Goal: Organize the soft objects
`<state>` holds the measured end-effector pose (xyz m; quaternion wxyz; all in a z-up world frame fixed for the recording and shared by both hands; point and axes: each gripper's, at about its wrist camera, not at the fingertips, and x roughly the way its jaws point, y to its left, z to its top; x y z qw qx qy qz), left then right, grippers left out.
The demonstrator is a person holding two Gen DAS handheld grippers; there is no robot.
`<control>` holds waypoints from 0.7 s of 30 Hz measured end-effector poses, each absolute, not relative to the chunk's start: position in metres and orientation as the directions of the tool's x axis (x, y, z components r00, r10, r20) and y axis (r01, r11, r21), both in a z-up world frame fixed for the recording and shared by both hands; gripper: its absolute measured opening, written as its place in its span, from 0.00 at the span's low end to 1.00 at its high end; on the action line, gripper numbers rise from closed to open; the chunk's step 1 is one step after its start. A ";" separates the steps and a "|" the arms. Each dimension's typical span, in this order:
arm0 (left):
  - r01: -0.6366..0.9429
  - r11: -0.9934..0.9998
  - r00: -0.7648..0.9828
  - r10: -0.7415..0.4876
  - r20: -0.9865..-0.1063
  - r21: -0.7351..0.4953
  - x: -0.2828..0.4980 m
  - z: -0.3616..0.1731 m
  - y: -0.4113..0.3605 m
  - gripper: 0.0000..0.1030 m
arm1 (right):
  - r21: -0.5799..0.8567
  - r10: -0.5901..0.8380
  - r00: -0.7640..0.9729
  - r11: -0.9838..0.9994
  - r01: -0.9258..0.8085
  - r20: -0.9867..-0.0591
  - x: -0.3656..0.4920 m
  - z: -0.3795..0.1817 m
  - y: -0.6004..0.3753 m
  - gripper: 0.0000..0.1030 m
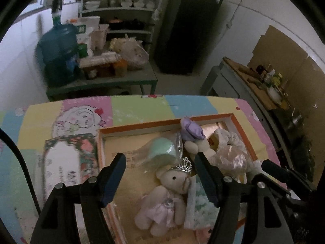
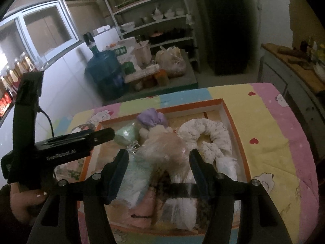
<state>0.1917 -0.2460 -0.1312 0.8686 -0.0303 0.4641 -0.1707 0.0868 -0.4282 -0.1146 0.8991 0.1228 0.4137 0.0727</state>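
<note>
The soft toys sit gathered in an orange-rimmed box (image 1: 241, 131) on a bench covered by a pastel cartoon sheet (image 2: 270, 122) — a shallow tray that keeps loose plush from spreading.

The left gripper (image 1: 160, 163) hangs over the box with its jaws spread and nothing between them; a cream teddy bear (image 1: 162, 199) in a pink dress and small crown lies face-up right below, so it looks like the likely next pick.

The right gripper (image 2: 158, 160) is also released, hovering above a bagged fluffy toy (image 2: 164, 150) near the box's middle. Beside that lie a purple plush (image 2: 152, 119), a mint green piece in plastic (image 2: 126, 135) and a curled floral cloth roll (image 2: 213, 134) against the right wall.

Everything seems already inside, packed touching — probably only tidying remains.
</note>
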 end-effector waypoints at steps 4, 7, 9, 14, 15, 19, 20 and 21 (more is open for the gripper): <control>0.278 0.949 0.555 -0.283 -0.782 -0.146 0.176 -0.115 -0.247 0.66 | 0.284 0.232 0.660 0.958 -0.029 -0.714 0.078 -0.106 -0.426 0.62; 0.283 0.952 0.588 -0.271 -0.762 -0.120 0.162 -0.101 -0.246 0.66 | 0.289 0.233 0.671 0.957 -0.029 -0.704 0.071 -0.099 -0.424 0.62; 0.279 0.953 0.607 -0.267 -0.749 -0.114 0.154 -0.092 -0.244 0.66 | 0.277 0.218 0.683 0.961 -0.024 -0.697 0.064 -0.093 -0.422 0.62; 0.241 0.970 0.697 -0.188 -0.692 -0.022 0.126 -0.066 -0.240 0.66 | 0.215 0.153 0.737 0.977 -0.012 -0.658 0.045 -0.069 -0.412 0.62; 0.217 0.976 0.722 -0.154 -0.675 0.009 0.120 -0.060 -0.238 0.66 | 0.206 0.144 0.746 0.979 -0.009 -0.650 0.042 -0.066 -0.411 0.62; 0.164 0.985 0.773 -0.090 -0.627 0.061 0.100 -0.042 -0.229 0.66 | 0.171 0.109 0.791 0.985 -0.005 -0.602 0.025 -0.046 -0.398 0.62; 0.158 0.985 0.779 -0.082 -0.621 0.068 0.096 -0.039 -0.226 0.66 | 0.166 0.102 0.800 0.986 -0.003 -0.591 0.021 -0.041 -0.394 0.62; 0.150 0.986 0.785 -0.071 -0.616 0.078 0.093 -0.036 -0.223 0.66 | 0.164 0.099 0.808 0.987 -0.003 -0.581 0.018 -0.036 -0.391 0.62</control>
